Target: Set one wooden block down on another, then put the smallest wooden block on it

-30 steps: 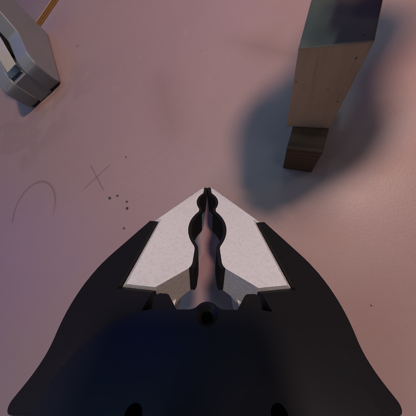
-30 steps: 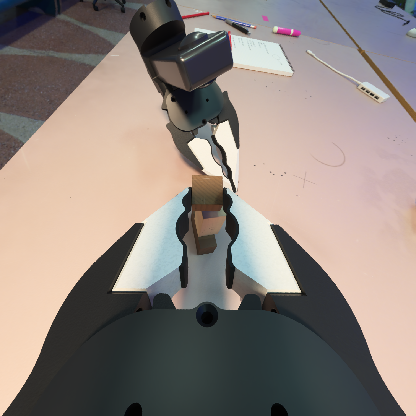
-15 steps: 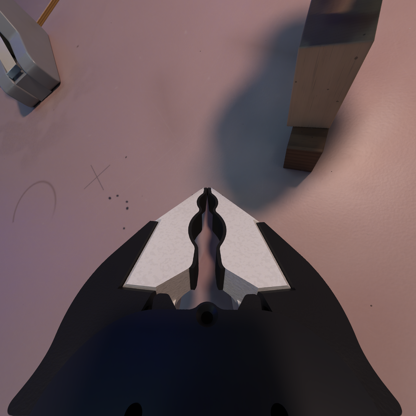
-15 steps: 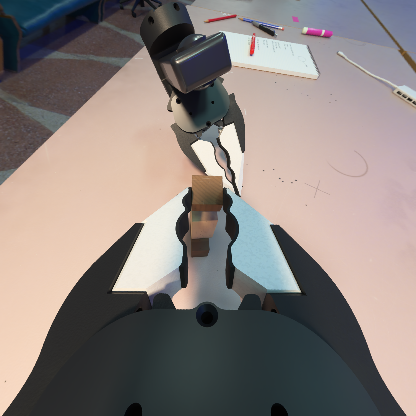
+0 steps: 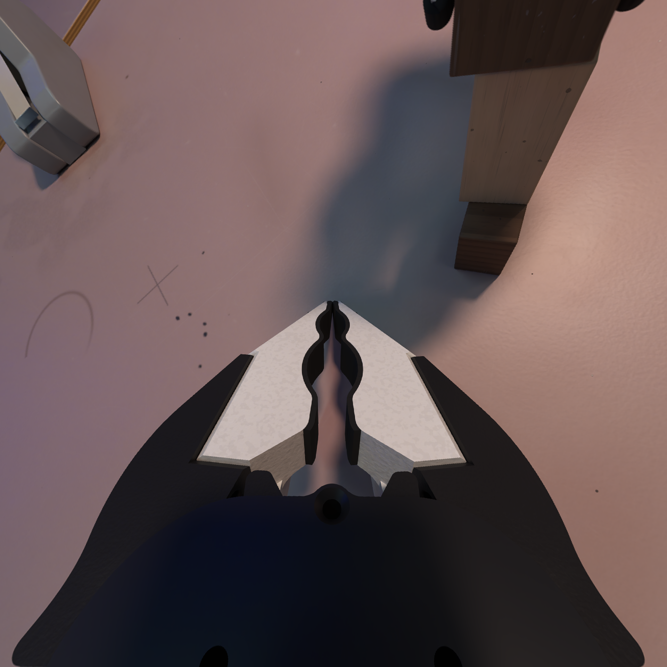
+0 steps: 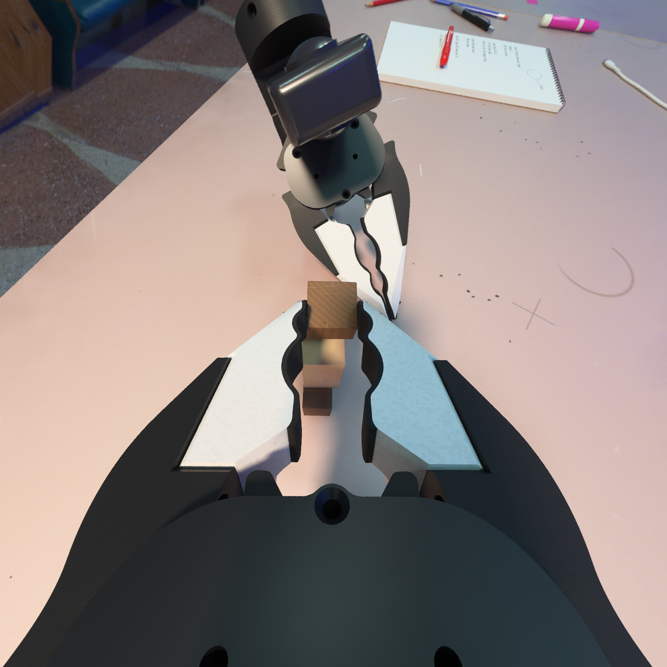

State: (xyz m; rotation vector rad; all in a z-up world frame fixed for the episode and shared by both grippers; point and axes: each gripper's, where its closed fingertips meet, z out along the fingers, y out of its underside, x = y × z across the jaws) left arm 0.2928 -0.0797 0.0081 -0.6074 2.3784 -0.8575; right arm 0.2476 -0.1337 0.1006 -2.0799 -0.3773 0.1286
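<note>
Our right gripper has carried the small block over the stack — its dark underside now enters the left view.

We grip that block at the fingertips, both sides pinched, above a pale, smooth-grained block standing on a darker block; we cannot tell whether it touches yet. Our left gripper hangs just beside the stack with its wavy jaws pressed together on nothing, over the matte pink table. A spiral notepad lies far off.
</note>
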